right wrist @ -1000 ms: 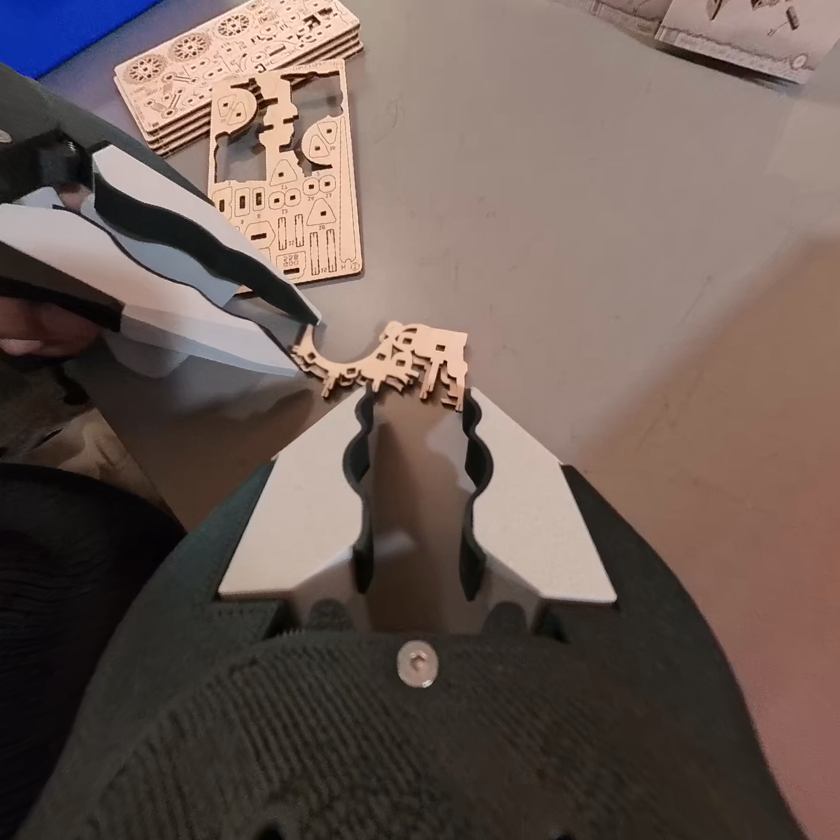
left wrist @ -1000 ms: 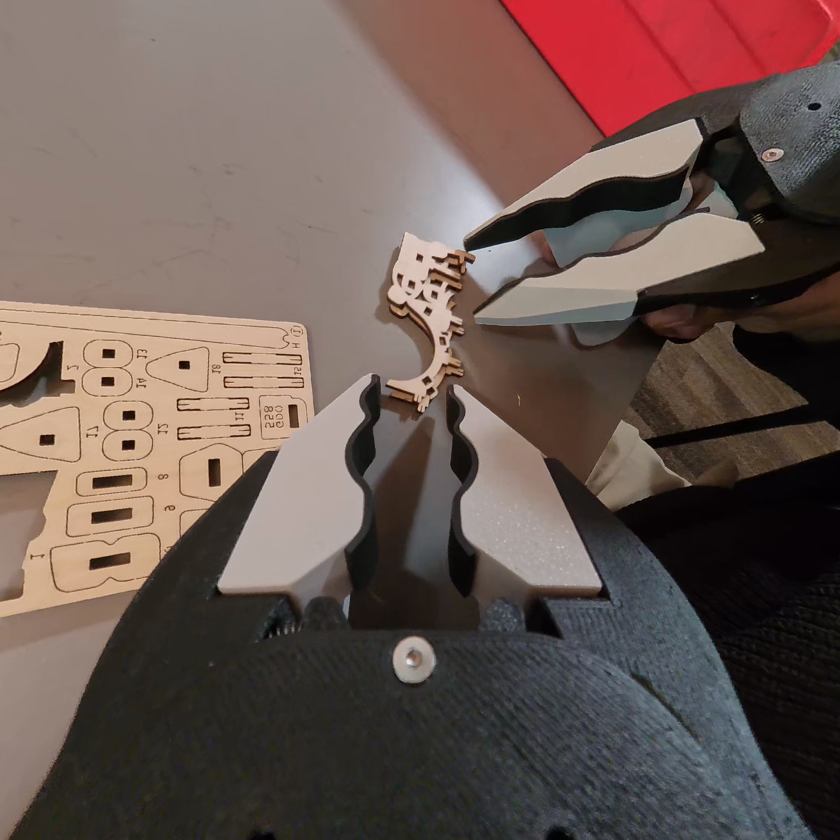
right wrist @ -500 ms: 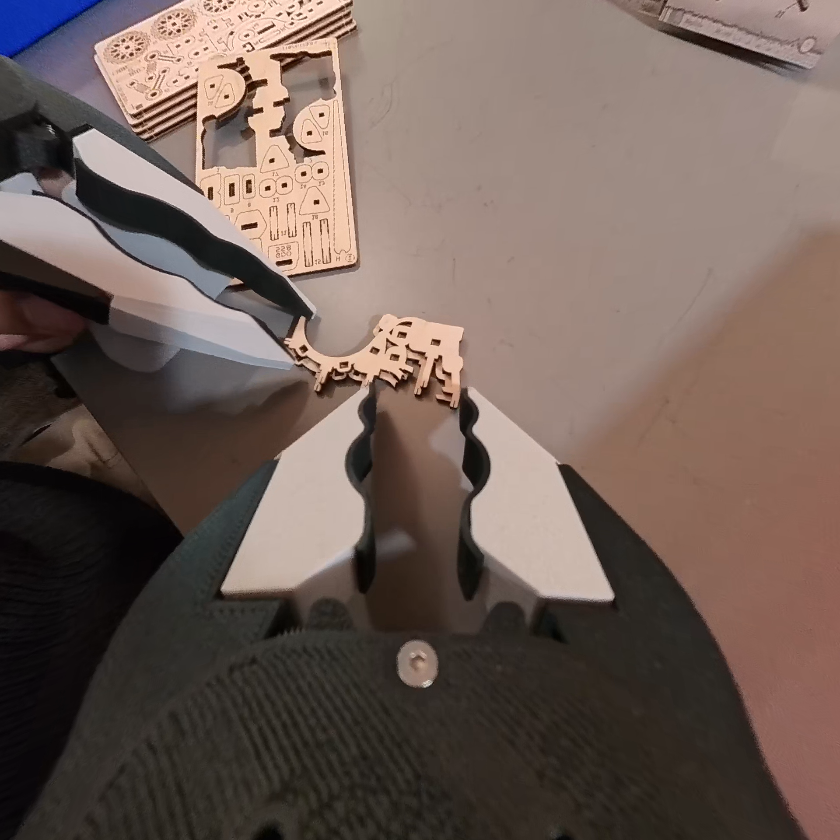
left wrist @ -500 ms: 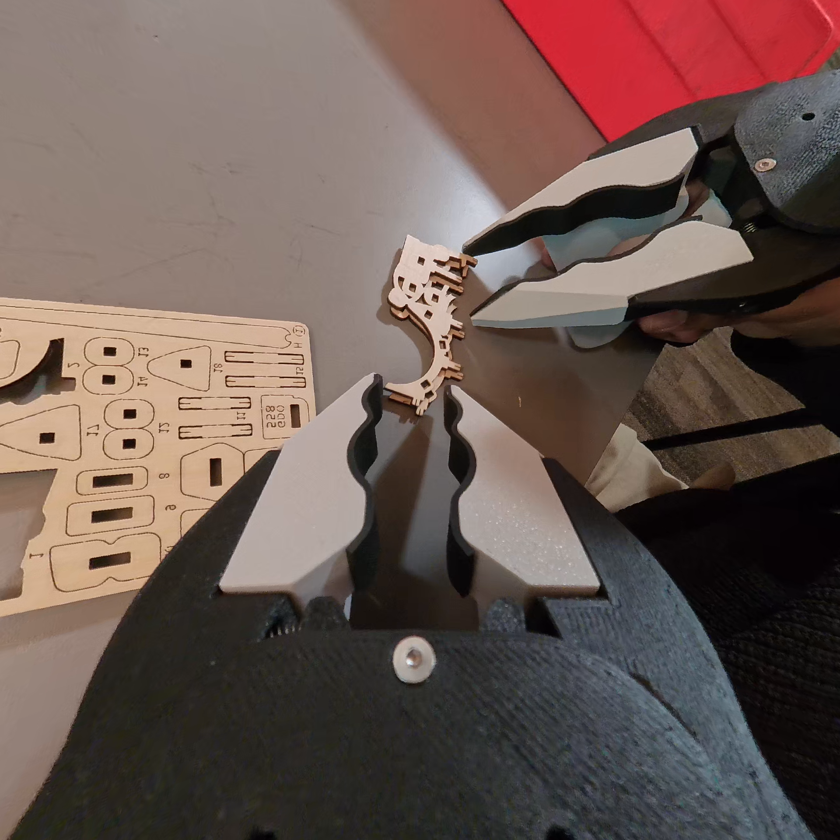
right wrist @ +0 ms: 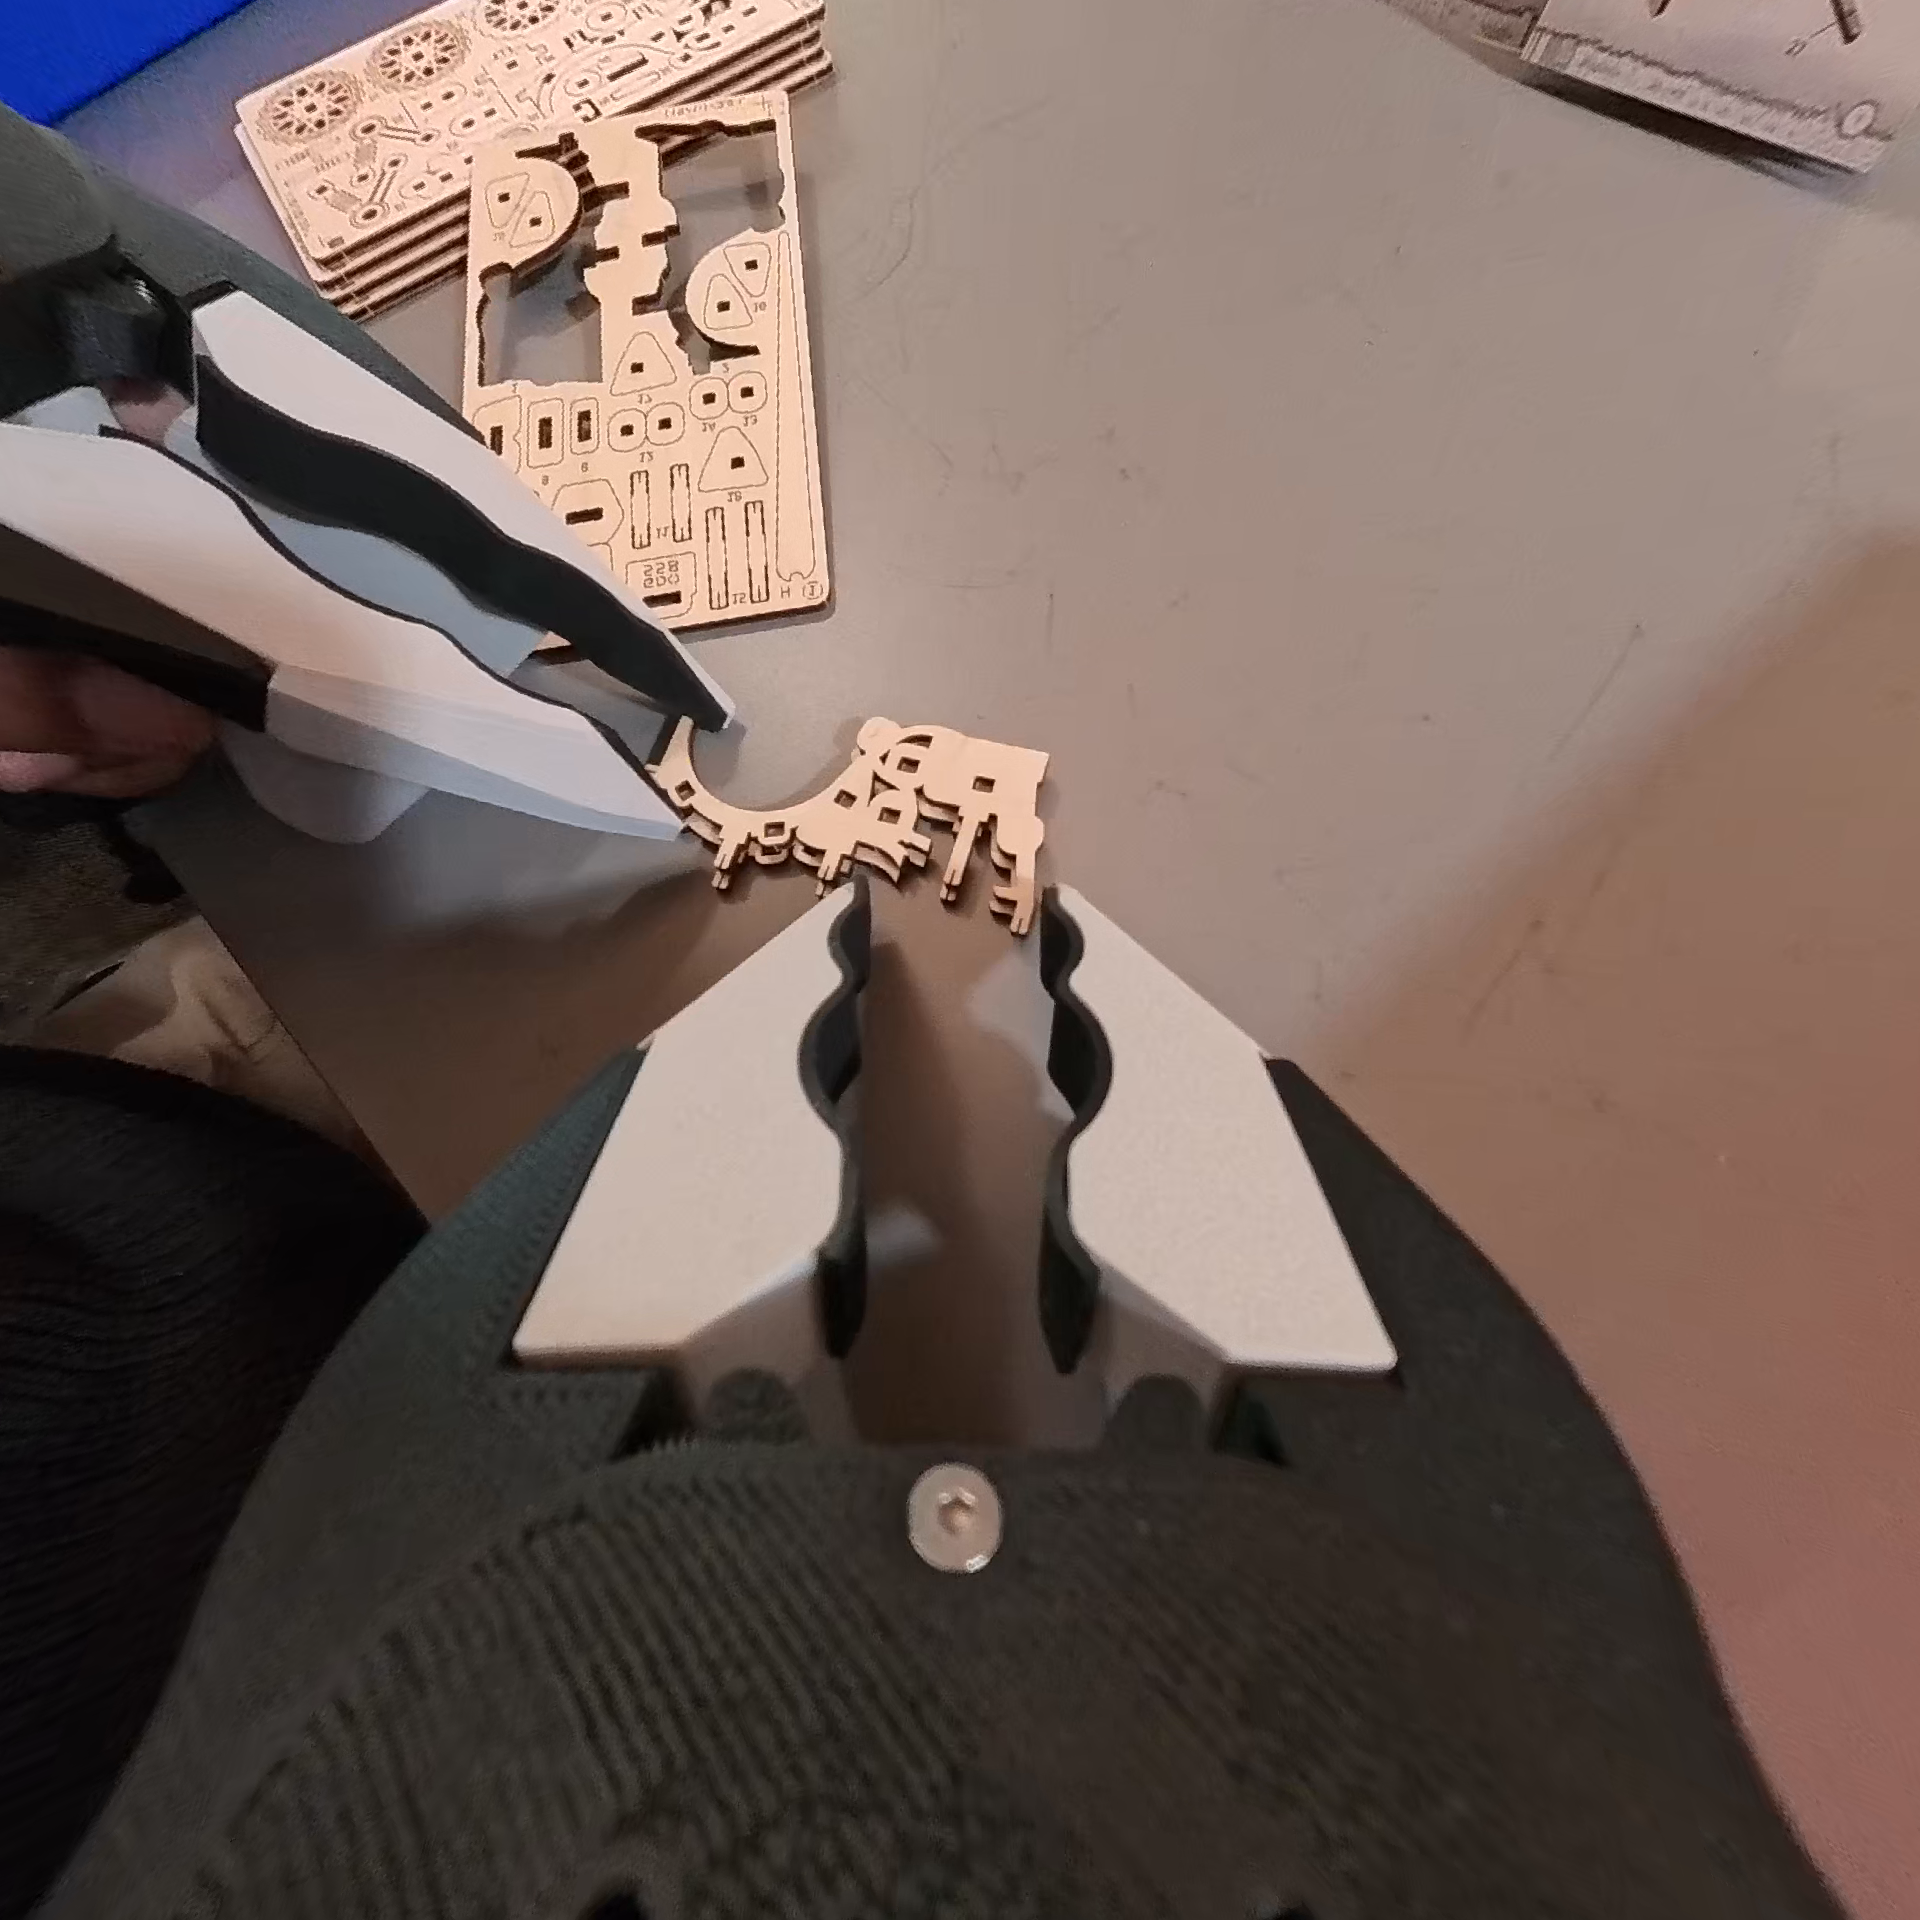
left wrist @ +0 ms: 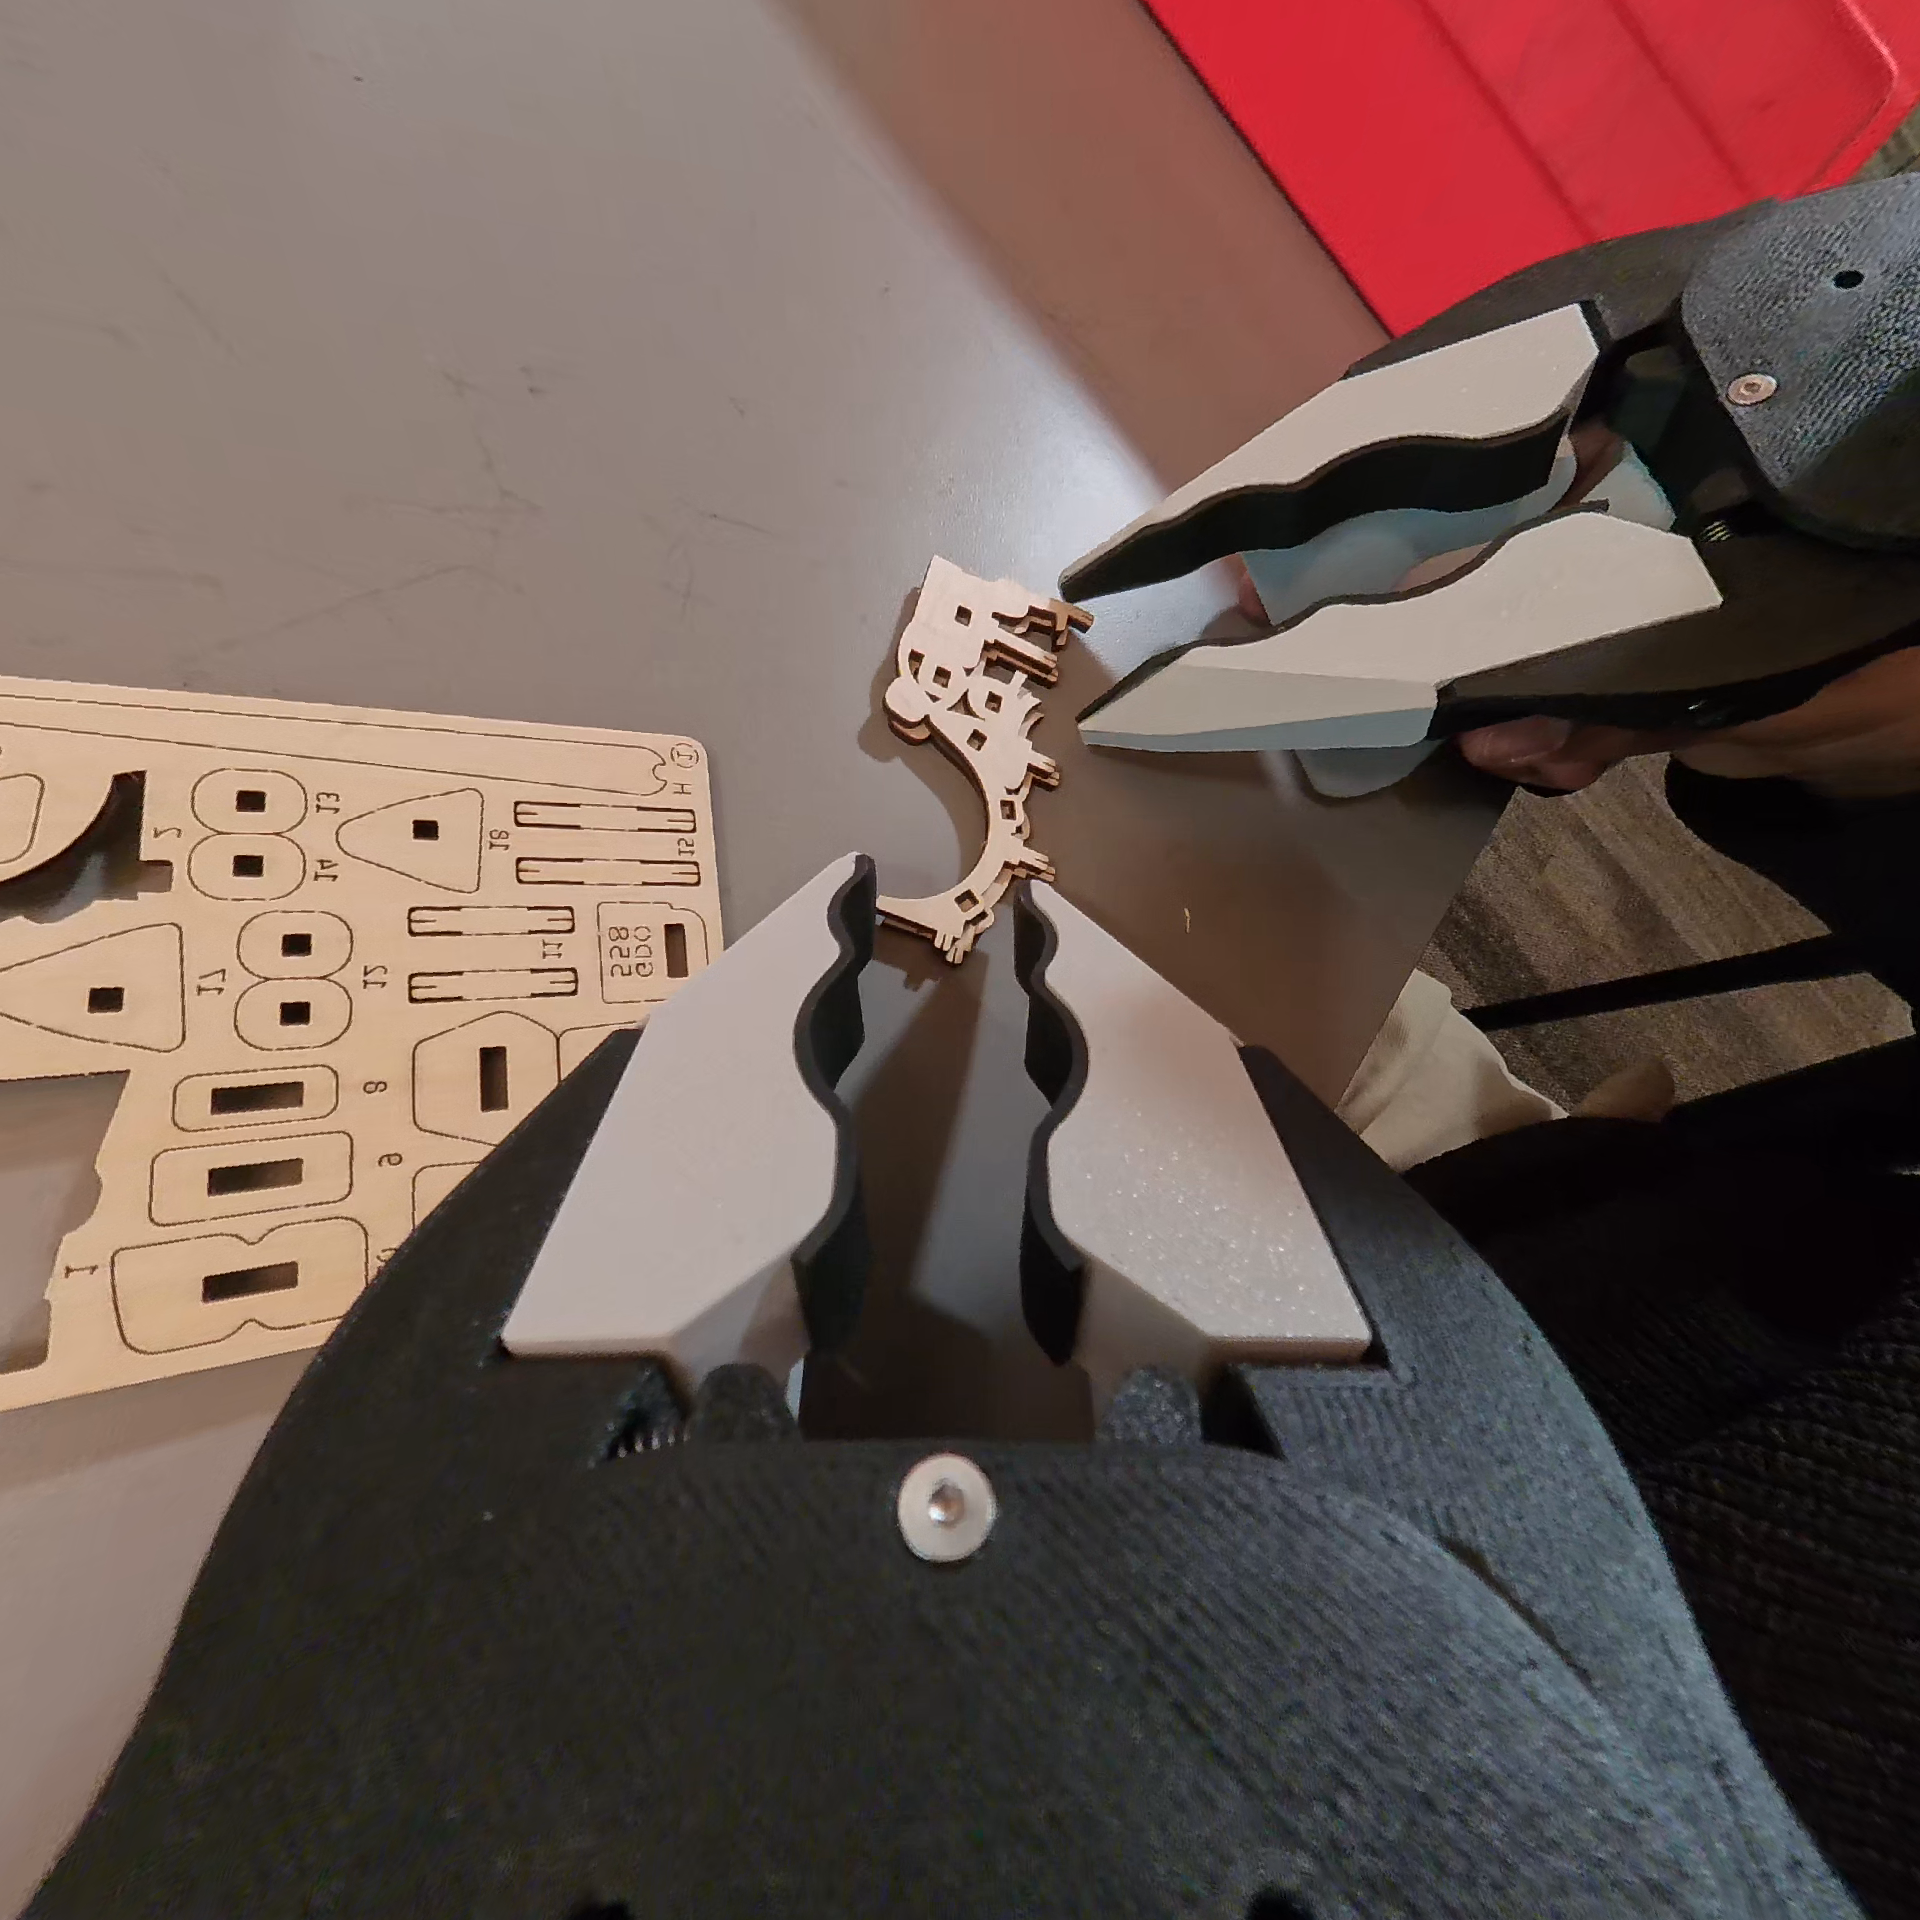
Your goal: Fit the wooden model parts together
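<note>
- Stacked wooden parts (left wrist: pixel 977 774) lie flat on the bench (left wrist: pixel 468 364), between both tools.
- Left hand-held gripper (left wrist: pixel 940 904) and right hand-held gripper (right wrist: pixel 951 899) are spread, empty.
- Best pinch opposite ends squarely, avoiding thin tabs.

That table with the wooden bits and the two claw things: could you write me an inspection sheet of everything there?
Surface: grey table, scuffed.
Job's things: stacked curved wooden parts lying flat near the table edge; punched part sheet; pile of uncut sheets.
Clutter: printed paper at the far corner.
Grippers: left claw open at the parts' thin end; right claw open at the wide end; neither grips.
Cables: nothing seen.
Surroundings: red bin; a blue thing; carpet floor.
</note>
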### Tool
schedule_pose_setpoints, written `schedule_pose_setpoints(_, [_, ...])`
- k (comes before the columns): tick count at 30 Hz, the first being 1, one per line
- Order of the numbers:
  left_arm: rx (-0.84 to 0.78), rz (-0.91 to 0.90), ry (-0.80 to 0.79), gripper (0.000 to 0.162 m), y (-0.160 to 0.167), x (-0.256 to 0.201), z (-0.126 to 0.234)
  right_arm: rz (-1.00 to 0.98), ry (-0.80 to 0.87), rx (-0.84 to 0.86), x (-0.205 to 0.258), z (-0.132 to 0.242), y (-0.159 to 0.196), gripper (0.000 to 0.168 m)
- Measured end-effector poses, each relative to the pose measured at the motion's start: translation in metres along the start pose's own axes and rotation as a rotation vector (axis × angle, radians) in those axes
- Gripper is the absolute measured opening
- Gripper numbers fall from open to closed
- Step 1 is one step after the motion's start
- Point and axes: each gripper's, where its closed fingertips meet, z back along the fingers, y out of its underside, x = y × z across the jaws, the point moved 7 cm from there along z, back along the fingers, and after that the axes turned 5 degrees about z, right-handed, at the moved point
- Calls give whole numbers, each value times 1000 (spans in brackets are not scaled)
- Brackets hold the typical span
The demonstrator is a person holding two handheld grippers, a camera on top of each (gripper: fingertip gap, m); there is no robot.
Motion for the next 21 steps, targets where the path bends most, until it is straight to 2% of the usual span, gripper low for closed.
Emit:
schedule_pose_setpoints(7, [-21, 6, 11, 38, -6, -4, 14, 86, 32, -8, -8, 4, 0, 34])
schedule_pose_setpoints(14, [28, -16, 13, 40, 2, -1, 7, 125, -28, -34, -13, -2, -10, 37])
schedule_pose_setpoints(18, [24, -28, 3, 37, 2, 0, 7, 183, -138, -69, -9, -5, -24, 39])
schedule_pose_setpoints(21, [19, -35, 4, 36, 2, -1, 6, 314, -260, -54, 0, -10, -26, 54])
